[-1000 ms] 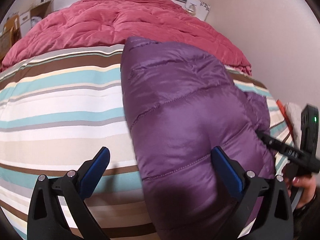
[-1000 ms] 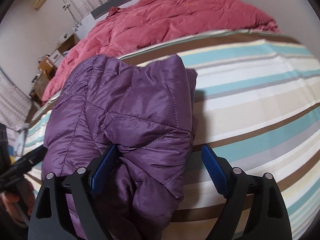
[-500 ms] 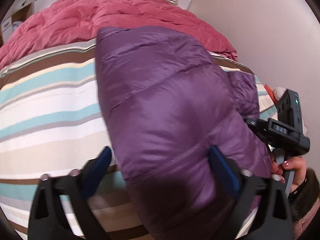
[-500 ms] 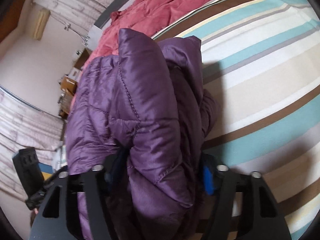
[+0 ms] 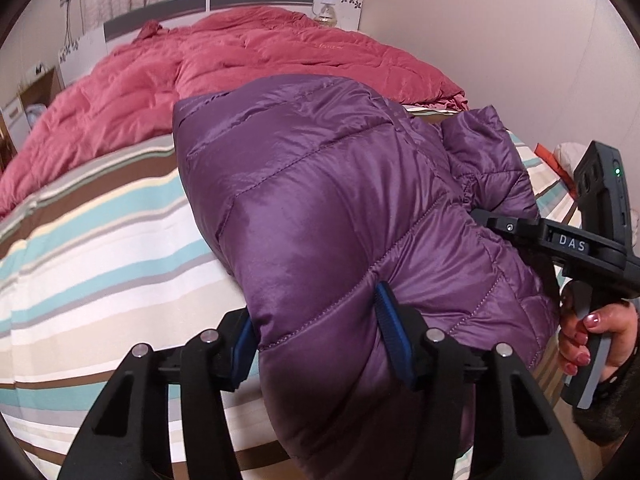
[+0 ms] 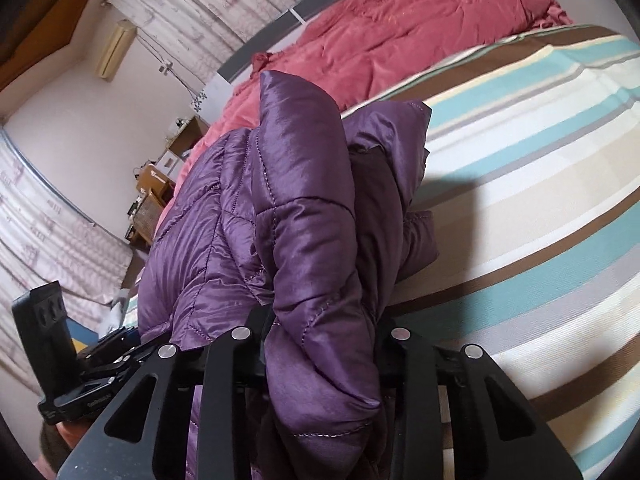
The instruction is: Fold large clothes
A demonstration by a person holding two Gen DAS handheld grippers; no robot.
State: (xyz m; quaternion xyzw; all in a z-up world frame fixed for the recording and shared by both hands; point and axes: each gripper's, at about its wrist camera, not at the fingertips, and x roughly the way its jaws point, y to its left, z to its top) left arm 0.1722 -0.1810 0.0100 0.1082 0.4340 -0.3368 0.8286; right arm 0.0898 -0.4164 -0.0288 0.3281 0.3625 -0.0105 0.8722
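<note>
Left gripper (image 5: 316, 336) now clenched on near edge of purple puffer jacket (image 5: 332, 208), where a second ago its jaws stood wide apart; right gripper (image 6: 324, 340) likewise pinching a bunched fold, earlier released; jacket lifted and doubled over above striped bedsheet (image 5: 88, 264), formerly lying flatter; red comforter (image 5: 240, 64) beyond, unchanged; right hand (image 5: 600, 336) visible on handle.

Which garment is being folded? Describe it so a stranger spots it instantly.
On the bed's striped sheet, in front of the heaped red comforter, lies the purple jacket. It alone is glossy, quilted and purple, pinched at its near edge.
</note>
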